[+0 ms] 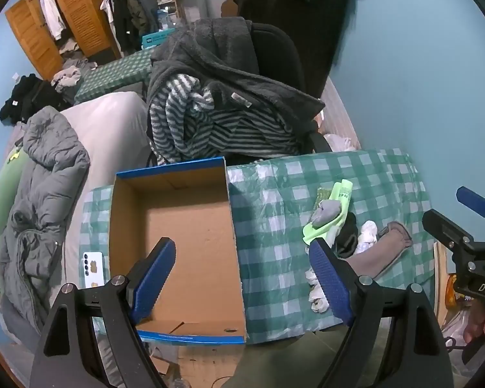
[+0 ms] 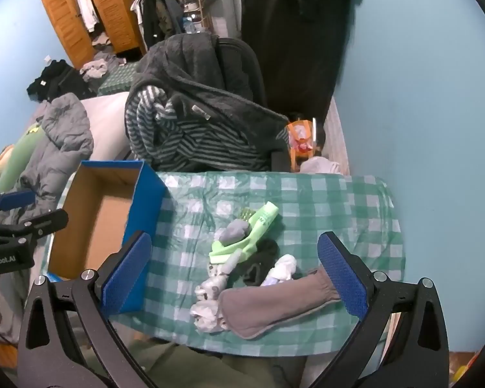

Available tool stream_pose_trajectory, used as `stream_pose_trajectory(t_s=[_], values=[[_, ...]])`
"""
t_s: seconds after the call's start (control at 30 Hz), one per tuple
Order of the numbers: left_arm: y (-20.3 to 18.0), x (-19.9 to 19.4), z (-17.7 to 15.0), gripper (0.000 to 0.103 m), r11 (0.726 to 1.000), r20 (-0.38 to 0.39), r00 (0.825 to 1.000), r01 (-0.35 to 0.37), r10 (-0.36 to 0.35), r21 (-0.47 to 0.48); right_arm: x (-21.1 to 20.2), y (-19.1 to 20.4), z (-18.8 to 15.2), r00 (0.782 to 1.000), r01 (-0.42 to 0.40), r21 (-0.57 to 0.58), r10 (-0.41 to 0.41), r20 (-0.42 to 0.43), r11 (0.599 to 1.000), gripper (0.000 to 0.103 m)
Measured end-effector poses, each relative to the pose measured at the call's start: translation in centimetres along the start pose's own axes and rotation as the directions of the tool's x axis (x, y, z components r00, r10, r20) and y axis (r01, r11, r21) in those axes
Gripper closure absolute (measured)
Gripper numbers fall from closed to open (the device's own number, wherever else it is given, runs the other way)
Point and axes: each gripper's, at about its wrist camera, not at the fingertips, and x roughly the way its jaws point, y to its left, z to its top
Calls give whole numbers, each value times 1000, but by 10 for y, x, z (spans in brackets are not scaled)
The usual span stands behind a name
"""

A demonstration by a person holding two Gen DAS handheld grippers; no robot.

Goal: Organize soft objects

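Observation:
An empty blue cardboard box (image 1: 177, 252) (image 2: 93, 226) stands open on the left of a green checked tablecloth (image 1: 274, 258) (image 2: 307, 200). A pile of socks lies to its right: a lime green sock (image 2: 252, 236) (image 1: 333, 213) with a small grey one (image 2: 234, 231) on it, a black one (image 2: 258, 265), a white one (image 2: 283, 270), a patterned light one (image 2: 210, 294), and a long grey-brown one (image 2: 274, 304) (image 1: 381, 252). My left gripper (image 1: 242, 278) is open above the box. My right gripper (image 2: 236, 274) is open above the socks.
A chair (image 1: 274, 55) draped with a dark fleece (image 1: 216, 64) and striped clothes (image 1: 210, 129) stands behind the table. A bed with a grey jacket (image 1: 42, 177) is at the left. A phone (image 1: 93, 268) lies left of the box. A blue wall (image 2: 420, 97) is at the right.

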Motion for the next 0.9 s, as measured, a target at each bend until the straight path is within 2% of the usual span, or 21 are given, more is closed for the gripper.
stream_pose_trajectory(t_s=[0.9], values=[[-4, 0, -2, 17, 1000, -3, 1000, -4, 4, 3, 2, -8, -4, 1000, -11, 1, 11, -15, 1000, 1]])
